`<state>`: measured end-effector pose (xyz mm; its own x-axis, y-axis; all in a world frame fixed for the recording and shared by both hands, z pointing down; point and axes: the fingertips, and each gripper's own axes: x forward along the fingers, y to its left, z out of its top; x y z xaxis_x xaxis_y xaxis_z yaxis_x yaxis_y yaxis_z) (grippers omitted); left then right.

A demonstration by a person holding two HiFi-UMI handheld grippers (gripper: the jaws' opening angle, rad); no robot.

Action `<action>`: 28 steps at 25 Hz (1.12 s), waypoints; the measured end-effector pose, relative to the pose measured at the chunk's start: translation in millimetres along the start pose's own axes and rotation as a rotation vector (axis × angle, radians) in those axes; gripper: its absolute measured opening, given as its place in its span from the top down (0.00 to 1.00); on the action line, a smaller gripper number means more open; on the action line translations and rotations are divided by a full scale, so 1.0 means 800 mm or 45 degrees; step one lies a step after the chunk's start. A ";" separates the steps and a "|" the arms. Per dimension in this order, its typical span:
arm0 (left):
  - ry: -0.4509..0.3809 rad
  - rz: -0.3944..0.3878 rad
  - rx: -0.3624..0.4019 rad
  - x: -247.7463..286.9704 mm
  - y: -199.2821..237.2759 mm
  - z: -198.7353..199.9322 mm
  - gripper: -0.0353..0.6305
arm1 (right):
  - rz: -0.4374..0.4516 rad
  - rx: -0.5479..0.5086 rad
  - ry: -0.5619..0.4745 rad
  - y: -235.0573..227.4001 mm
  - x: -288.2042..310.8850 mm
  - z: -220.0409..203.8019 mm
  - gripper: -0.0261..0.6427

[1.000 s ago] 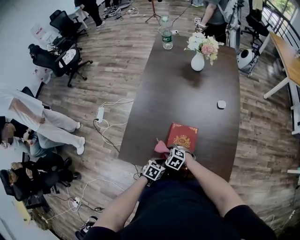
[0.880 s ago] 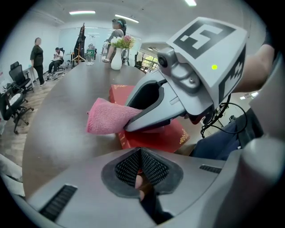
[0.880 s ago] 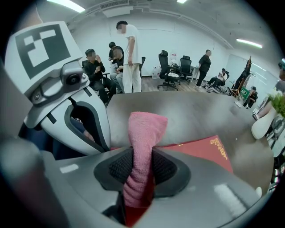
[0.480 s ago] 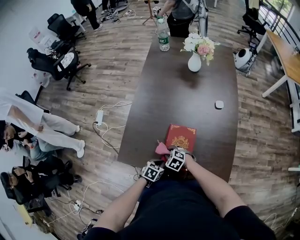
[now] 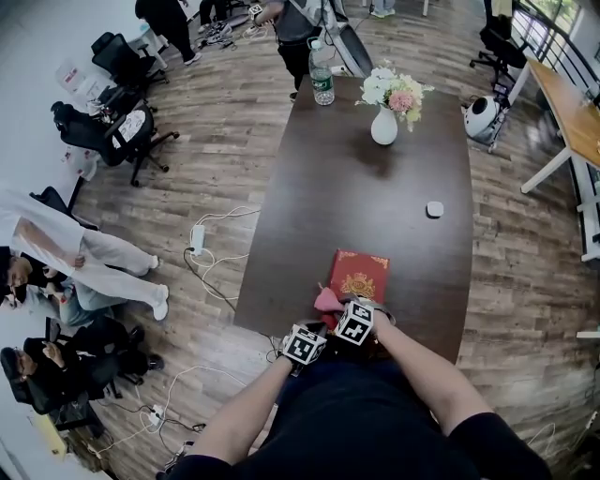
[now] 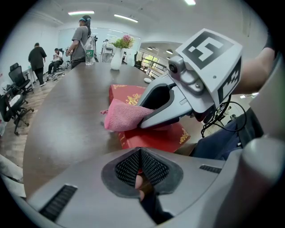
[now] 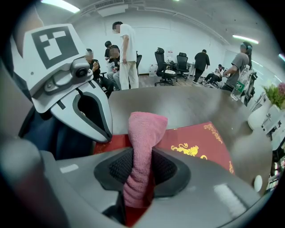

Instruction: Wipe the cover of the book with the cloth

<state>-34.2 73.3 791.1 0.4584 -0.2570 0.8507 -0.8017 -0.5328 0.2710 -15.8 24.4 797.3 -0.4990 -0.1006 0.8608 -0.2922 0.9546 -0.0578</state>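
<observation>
Over by the left wall a few people (image 5: 42, 309) sit low together, with a person in white (image 5: 66, 244) just beside them. Further up that side stand black office chairs (image 5: 117, 127). On the wooden floor (image 5: 216, 141) between them and the table lies a white power strip (image 5: 199, 232) with pale cables trailing off it.

The long dark table (image 5: 375, 197) runs away from whoever holds the grippers. At its far left corner stands a water bottle (image 5: 322, 80) with a green label, and someone (image 5: 295, 28) stands just beyond it.

At the near end, the left gripper (image 6: 140, 151) has its jaws pressed together, with none of the cloth between them. Its tip sits at the near edge of the red book (image 5: 361, 274), though I cannot tell if it touches. Just to its right, the pink cloth (image 7: 144, 133) is pinched between the jaws of the right gripper (image 7: 140, 164). It stands up out of them as a folded roll, and its free end rests over the near left corner of the cover. The red book lies flat and closed near the table's near edge, with gold ornament on its cover.

Further up the table stands a white vase (image 5: 384, 127) of pale and pink flowers, well apart from the red book. A small white object (image 5: 434, 209) lies to the right, between the two. Past the table's right side, a round white device (image 5: 480, 117) sits on the floor near a light wooden desk (image 5: 567, 103)
</observation>
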 end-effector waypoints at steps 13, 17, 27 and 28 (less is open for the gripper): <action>0.005 0.009 0.015 0.005 0.000 -0.001 0.95 | -0.033 -0.002 0.023 -0.006 -0.012 -0.028 0.79; 0.005 0.012 0.013 0.001 0.000 0.001 0.95 | -0.024 0.011 0.028 -0.005 -0.023 -0.031 0.79; 0.004 0.016 -0.003 0.002 0.002 -0.002 0.95 | -0.036 0.012 0.041 -0.007 -0.026 -0.048 0.79; 0.004 0.017 -0.005 0.002 0.002 -0.001 0.95 | -0.035 0.012 0.043 -0.008 -0.027 -0.049 0.79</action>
<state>-34.9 72.8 793.3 0.4468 -0.2617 0.8555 -0.8091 -0.5263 0.2616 28.9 31.6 799.1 -0.4626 -0.1169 0.8788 -0.3128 0.9490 -0.0384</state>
